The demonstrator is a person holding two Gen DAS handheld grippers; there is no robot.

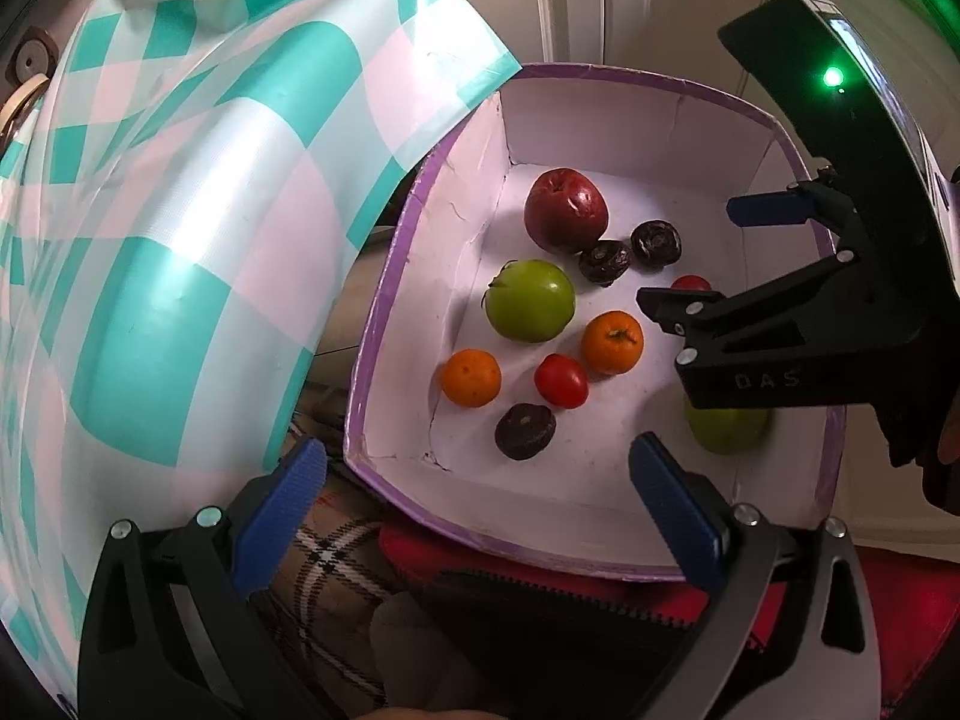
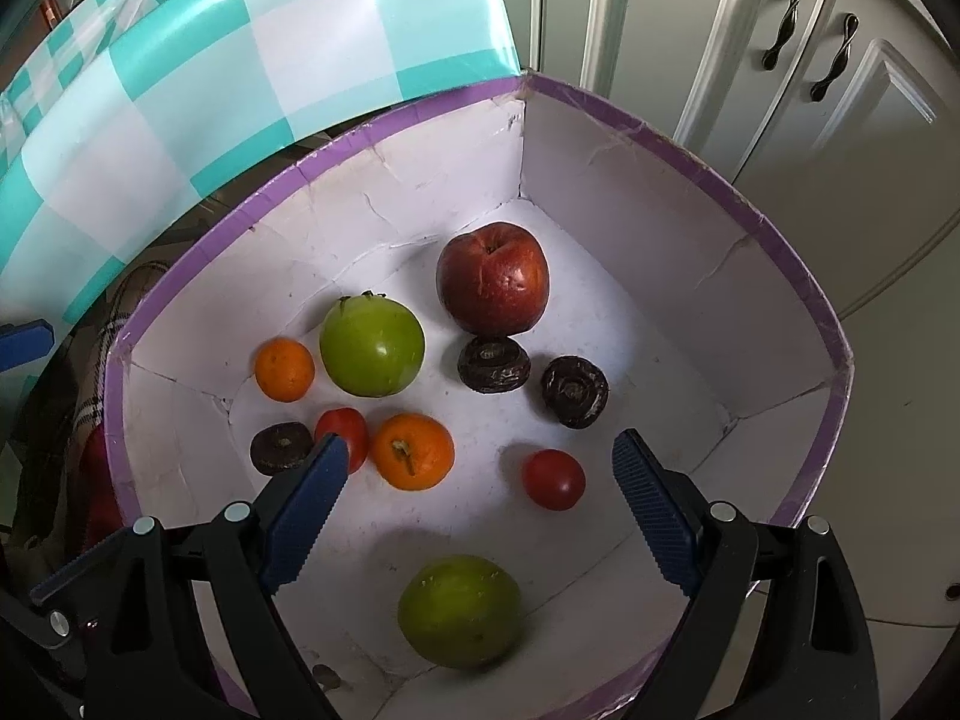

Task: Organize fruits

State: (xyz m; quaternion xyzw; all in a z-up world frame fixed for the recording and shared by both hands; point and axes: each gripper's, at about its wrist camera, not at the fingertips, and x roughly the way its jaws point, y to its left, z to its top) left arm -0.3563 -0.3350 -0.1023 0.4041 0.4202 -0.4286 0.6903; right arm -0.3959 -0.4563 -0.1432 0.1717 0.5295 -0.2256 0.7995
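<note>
A white box with a purple rim [image 1: 384, 276] [image 2: 780, 252] holds loose fruit. Inside lie a red apple [image 2: 492, 279], a green fruit with a calyx [image 2: 372, 345], two small oranges [image 2: 413, 451], two red tomatoes [image 2: 553, 479], three dark brown round fruits [image 2: 574, 383] and a plain green fruit [image 2: 460, 609]. My right gripper [image 2: 480, 447] hangs open inside the box, above the floor, with nothing between its pads. It hides part of the plain green fruit [image 1: 729, 429] in the left wrist view. My left gripper [image 1: 480, 504] stands open over the box's near corner.
A teal and white checked cloth [image 1: 180, 240] drapes over a table edge to the left of the box. White cabinet doors [image 2: 780, 60] with dark handles stand behind. Plaid fabric [image 1: 327, 552] and something red lie under the box's near side.
</note>
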